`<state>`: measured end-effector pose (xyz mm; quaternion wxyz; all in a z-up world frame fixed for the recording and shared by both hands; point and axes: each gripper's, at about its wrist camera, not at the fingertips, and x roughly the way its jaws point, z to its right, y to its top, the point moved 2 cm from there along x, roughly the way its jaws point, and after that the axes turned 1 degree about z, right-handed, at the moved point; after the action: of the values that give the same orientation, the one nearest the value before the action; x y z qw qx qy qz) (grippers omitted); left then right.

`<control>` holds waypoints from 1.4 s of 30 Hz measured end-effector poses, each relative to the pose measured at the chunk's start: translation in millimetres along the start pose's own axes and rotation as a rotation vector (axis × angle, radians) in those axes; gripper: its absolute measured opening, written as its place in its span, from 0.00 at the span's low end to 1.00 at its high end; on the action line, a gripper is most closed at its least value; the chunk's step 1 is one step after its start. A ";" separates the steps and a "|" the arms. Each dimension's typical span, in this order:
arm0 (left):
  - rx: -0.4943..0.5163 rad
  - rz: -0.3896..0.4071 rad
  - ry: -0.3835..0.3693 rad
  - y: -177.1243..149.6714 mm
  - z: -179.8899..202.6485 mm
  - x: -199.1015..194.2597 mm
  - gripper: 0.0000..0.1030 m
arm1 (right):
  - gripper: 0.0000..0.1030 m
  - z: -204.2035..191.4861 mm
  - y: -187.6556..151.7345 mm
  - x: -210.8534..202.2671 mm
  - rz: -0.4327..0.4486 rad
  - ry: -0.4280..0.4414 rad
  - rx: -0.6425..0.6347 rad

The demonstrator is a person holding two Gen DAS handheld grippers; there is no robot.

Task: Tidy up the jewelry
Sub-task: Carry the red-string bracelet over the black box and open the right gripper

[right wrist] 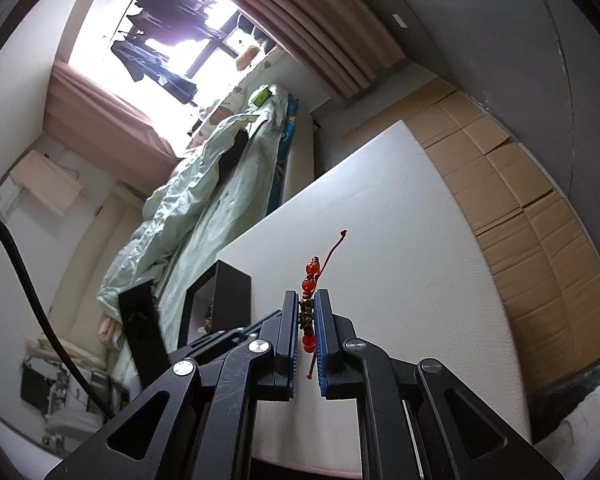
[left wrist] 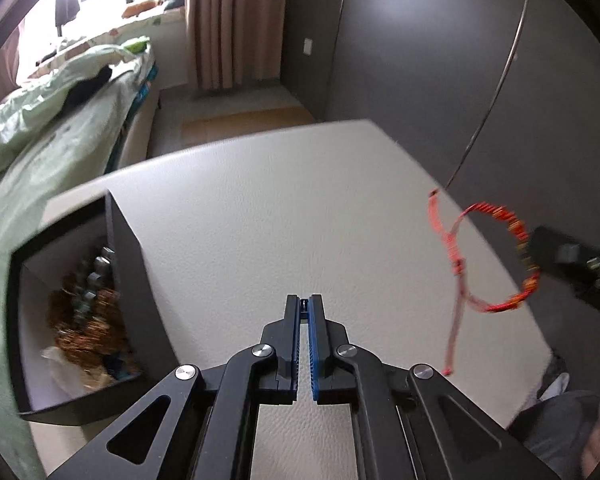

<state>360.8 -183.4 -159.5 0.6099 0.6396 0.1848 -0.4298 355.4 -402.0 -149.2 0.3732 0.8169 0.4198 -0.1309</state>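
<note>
My right gripper (right wrist: 307,300) is shut on a red beaded bracelet (right wrist: 310,272) and holds it in the air above the white table (right wrist: 400,240). In the left wrist view the bracelet (left wrist: 496,256) hangs as a loop with red cords trailing down, at the right gripper's tip (left wrist: 534,246). My left gripper (left wrist: 304,300) is shut and empty over the table (left wrist: 260,208). An open black jewelry box (left wrist: 20,300) with several beaded pieces inside stands at the table's left edge; it also shows in the right wrist view (right wrist: 224,292).
A bed with a pale green duvet (left wrist: 40,132) runs along the table's left side. A dark wardrobe wall (left wrist: 440,60) stands behind and to the right. Flattened cardboard (right wrist: 512,184) lies on the floor beyond the table. The box's black lid (right wrist: 140,328) stands by the box.
</note>
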 end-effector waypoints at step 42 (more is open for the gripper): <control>-0.244 0.078 -0.046 36.7 -151.4 -69.1 0.48 | 0.09 -114.4 -10.4 54.8 0.022 0.079 -0.155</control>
<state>399.0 -28.2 -100.3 0.7036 0.5572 0.1967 -0.3947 369.4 -283.6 -104.7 0.4198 0.7948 0.4339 -0.0618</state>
